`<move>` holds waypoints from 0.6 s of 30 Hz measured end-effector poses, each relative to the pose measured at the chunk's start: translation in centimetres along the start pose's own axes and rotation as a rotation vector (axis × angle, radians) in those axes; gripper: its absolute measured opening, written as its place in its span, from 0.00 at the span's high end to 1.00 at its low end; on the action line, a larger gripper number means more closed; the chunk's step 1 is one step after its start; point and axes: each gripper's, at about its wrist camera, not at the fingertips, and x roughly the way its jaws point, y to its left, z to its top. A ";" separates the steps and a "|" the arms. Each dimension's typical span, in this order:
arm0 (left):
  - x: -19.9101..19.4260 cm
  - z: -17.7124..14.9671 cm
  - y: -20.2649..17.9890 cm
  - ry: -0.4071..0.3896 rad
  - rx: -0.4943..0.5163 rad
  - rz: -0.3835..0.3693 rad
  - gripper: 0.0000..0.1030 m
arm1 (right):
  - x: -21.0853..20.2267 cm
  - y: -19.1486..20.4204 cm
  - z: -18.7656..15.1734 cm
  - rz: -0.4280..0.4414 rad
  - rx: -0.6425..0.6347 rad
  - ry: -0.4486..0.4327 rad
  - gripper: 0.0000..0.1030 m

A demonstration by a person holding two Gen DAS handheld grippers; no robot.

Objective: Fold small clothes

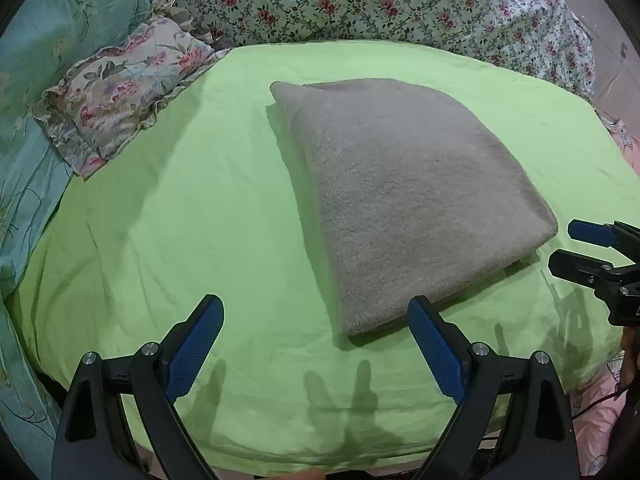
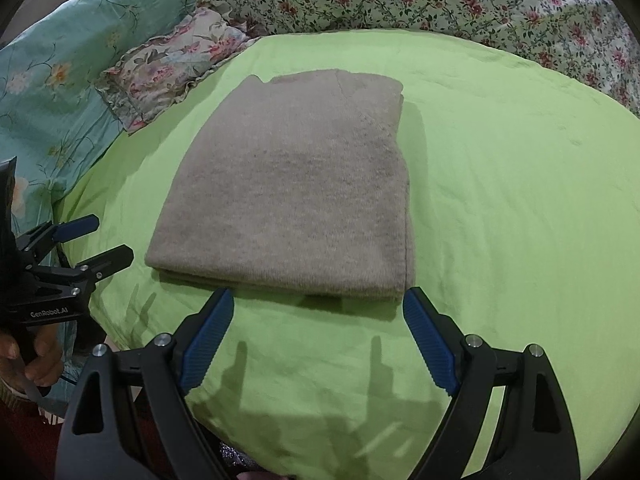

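Garment: a grey knit garment (image 1: 404, 196) is seen lying flat on the green sheet (image 1: 180, 208) of a bed, already folded into a compact rectangle of at least two layers.
Position: it is placed near the middle of the sheet, its near edge just beyond both sets of jaws, touched by neither.
Progress: the folding of this piece is judged done or nearly so; edges are stacked evenly and no sleeve or loose flap is seen sticking out.
Left to do: at most a last halving or smoothing is judged to remain; no second garment awaiting folding is seen in either view.
Left gripper (image 1: 316, 312): jaws are held wide apart, nothing between them, poised above the sheet at the garment's near left corner.
Right gripper (image 2: 318, 304): jaws are likewise spread wide and empty, just short of the near folded edge.
Left wrist view only: the rounded, closed fold along the garment's right side is shown.
Right wrist view only: the layered edges at the near side and a seam line near the far end are shown; a hand (image 2: 38, 354) gripping the left tool's handle is caught at the lower left.
Surroundings: a floral pillow (image 1: 120, 92) and a flowered quilt (image 1: 360, 4) are noted beyond the sheet.
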 end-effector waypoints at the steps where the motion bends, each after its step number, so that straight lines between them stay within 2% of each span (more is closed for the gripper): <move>1: 0.1 0.1 -0.1 0.007 0.002 0.005 0.09 | 0.1 0.0 0.2 0.003 0.002 0.003 0.16; 18: 0.3 1.3 -0.4 -0.001 0.008 0.009 0.09 | 0.8 1.0 2.0 -0.003 -0.006 -0.007 0.15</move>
